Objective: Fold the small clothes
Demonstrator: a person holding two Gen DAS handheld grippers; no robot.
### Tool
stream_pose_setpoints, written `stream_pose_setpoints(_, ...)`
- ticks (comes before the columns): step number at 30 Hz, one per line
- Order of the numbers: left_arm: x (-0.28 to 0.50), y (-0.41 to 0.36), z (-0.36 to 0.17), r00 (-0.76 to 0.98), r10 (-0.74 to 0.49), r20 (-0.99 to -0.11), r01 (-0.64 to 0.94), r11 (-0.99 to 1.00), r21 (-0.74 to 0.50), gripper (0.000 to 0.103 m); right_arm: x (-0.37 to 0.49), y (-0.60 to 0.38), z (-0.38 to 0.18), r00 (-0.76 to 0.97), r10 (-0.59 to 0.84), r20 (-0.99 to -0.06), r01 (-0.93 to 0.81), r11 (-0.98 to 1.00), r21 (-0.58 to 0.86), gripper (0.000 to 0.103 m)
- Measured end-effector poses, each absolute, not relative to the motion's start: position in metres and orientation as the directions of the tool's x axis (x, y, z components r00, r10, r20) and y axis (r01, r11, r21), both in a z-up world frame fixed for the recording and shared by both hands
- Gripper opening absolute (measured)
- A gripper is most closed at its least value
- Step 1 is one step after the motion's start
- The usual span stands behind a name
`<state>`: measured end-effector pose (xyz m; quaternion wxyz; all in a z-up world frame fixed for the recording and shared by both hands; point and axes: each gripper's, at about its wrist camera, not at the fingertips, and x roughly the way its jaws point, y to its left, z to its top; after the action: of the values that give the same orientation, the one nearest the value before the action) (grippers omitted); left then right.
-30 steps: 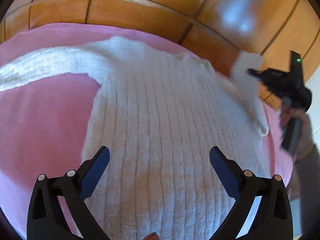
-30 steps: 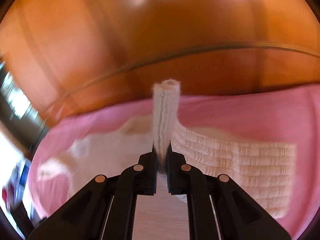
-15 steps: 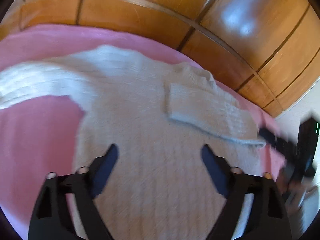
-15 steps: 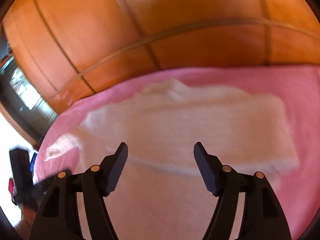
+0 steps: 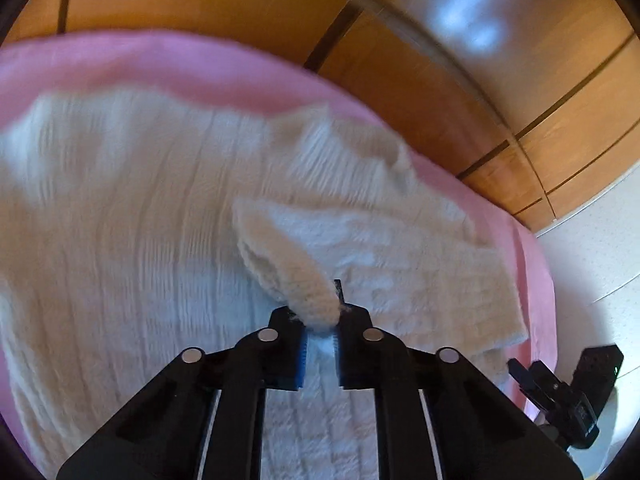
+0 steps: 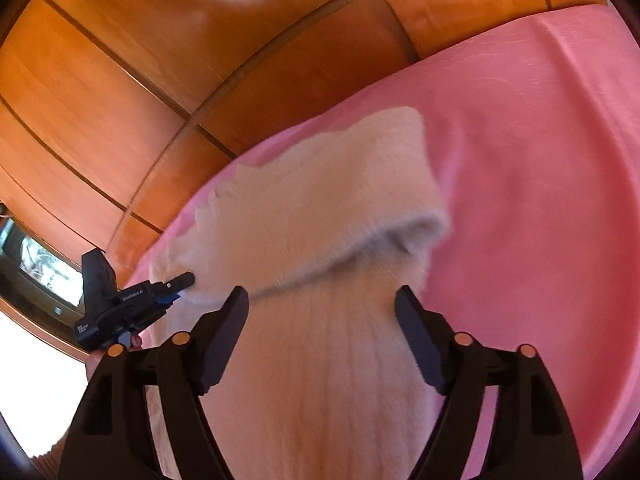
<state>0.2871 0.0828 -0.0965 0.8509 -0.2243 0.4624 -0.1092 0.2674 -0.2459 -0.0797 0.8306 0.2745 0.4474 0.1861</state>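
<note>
1. A white knitted sweater (image 5: 132,240) is spread over a pink cover (image 5: 160,60), with wooden panelling (image 5: 400,60) behind.
2. The left gripper (image 5: 320,344) has just been closing and is clamped on a raised fold of the sweater's knit; the fabric is seen pinched between the blue pads (image 5: 301,354).
3. One sleeve (image 5: 420,280) is laid folded across the body of the sweater, right of the pinched fold.
4. The right gripper (image 6: 322,316) has just been opening. Its jaws stand wide apart above the sweater, and nothing is gripped between them.
5. In the right wrist view, the left gripper is seen at the sweater's far left edge.
</note>
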Motion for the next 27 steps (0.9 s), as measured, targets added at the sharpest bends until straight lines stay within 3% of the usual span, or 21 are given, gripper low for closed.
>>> stream_pose_setpoints(5, 0.278, 0.111, -0.054, 0.666, -0.345, -0.661, -0.020, 0.878, -0.478, 0.007, 0.299, -0.253, -0.087, 0.602, 0.464, -0.650, -0.007, 0.817, 0.577, 0.080)
stream_pose_setpoints(12, 0.278, 0.112, -0.108, 0.558, -0.195, -0.807, -0.060, 0.960, -0.273, 0.008, 0.281, -0.244, -0.094, 0.553, 0.469, -0.689, -0.029, 0.837, 0.547, 0.084)
stream_pose_setpoints(16, 0.272, 0.114, -0.112, 0.585, -0.193, -0.788, -0.075, 0.954, -0.290, 0.011, 0.264, -0.229, -0.068, 0.538, 0.513, -0.669, -0.121, 0.832, 0.541, 0.085)
stream_pose_setpoints(17, 0.272, 0.116, -0.110, 0.585, -0.197, -0.787, -0.077, 0.952, -0.296, 0.015, 0.262, -0.223, -0.061, 0.541, 0.516, -0.664, -0.147, 0.835, 0.530, 0.085)
stream_pose_setpoints(18, 0.269, 0.118, -0.109, 0.585, -0.205, -0.784, -0.078, 0.949, -0.306, 0.026, 0.262, -0.214, -0.051, 0.553, 0.510, -0.659, -0.175, 0.845, 0.506, 0.085)
stream_pose_setpoints(19, 0.266, 0.122, -0.107, 0.587, -0.213, -0.781, -0.083, 0.944, -0.320, 0.046, 0.264, -0.207, -0.044, 0.563, 0.503, -0.657, -0.192, 0.852, 0.488, 0.085)
stream_pose_setpoints(21, 0.257, 0.132, -0.100, 0.608, -0.203, -0.768, -0.119, 0.932, -0.341, 0.075, 0.271, -0.186, -0.045, 0.573, 0.473, -0.669, -0.204, 0.873, 0.442, 0.087)
stream_pose_setpoints(27, 0.213, 0.175, -0.089, 0.664, -0.144, -0.733, -0.211, 0.905, -0.369, 0.076, 0.289, -0.139, -0.100, 0.517, 0.263, -0.815, -0.160, 0.965, 0.209, 0.091)
